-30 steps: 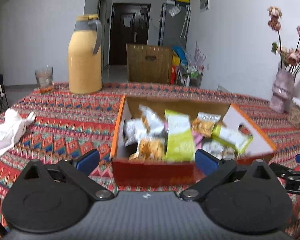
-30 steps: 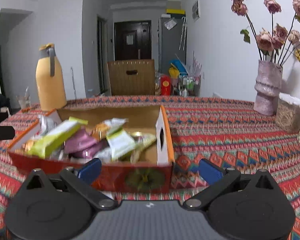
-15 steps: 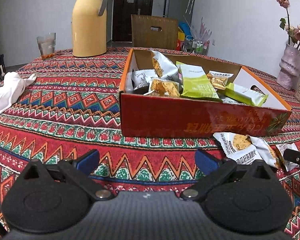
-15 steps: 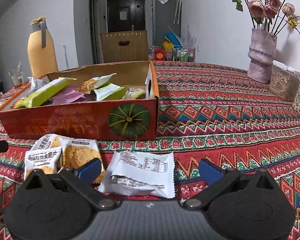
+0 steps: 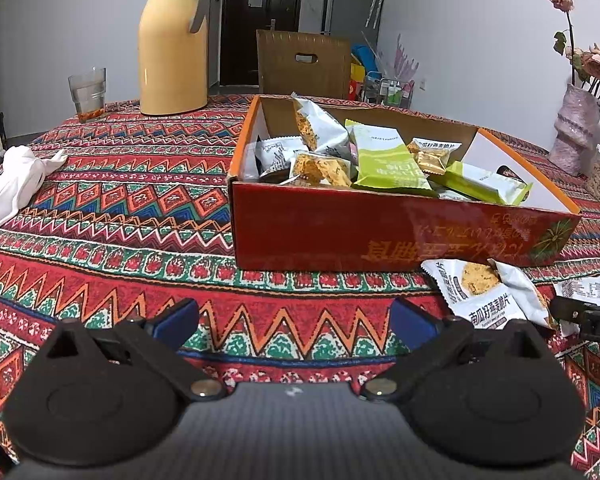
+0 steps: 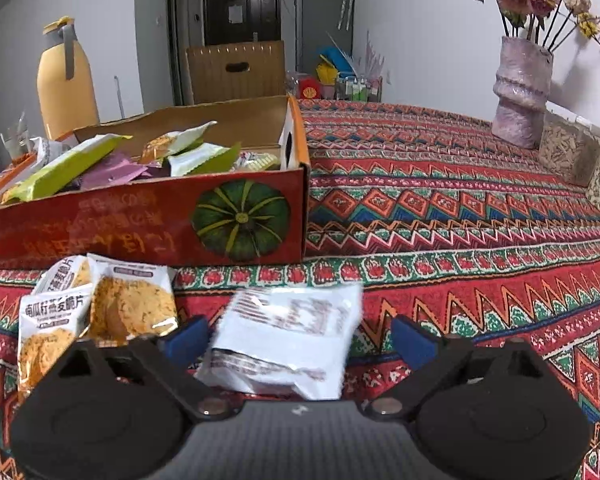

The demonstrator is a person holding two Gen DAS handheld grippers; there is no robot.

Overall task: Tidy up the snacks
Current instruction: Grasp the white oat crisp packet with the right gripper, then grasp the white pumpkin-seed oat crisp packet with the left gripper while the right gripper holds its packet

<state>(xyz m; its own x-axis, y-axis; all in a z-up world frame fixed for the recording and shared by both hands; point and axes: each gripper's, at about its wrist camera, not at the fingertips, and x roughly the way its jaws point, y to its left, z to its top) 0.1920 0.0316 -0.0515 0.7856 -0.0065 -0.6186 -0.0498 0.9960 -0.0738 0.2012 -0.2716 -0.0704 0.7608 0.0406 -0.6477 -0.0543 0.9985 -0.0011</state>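
A flat white plastic snack packet [image 6: 288, 344] lies on the counter [image 6: 460, 216], which has a red zigzag cloth, just in front of the red cardboard box [image 6: 148, 224] with a green pumpkin picture. The box is full of other snack packets. The right claw [image 6: 300, 336] is closing around the white packet. The packet sits between its blue pads, but the pads do not press on it yet. There is a gap on the right side.

Two white packets with orange oat crisps [image 6: 100, 312] lie just left of it, near the box too.

The left claw [image 5: 296, 320] is wide open with nothing in it. Only the patterned cloth is between its pads.

I think the white packet is light, soft and crinkly. It may be slippery and could slide or bend when squeezed. What is inside may break, so a gentle pinch is best. A good place to hold it looks like across the middle, from both side edges.
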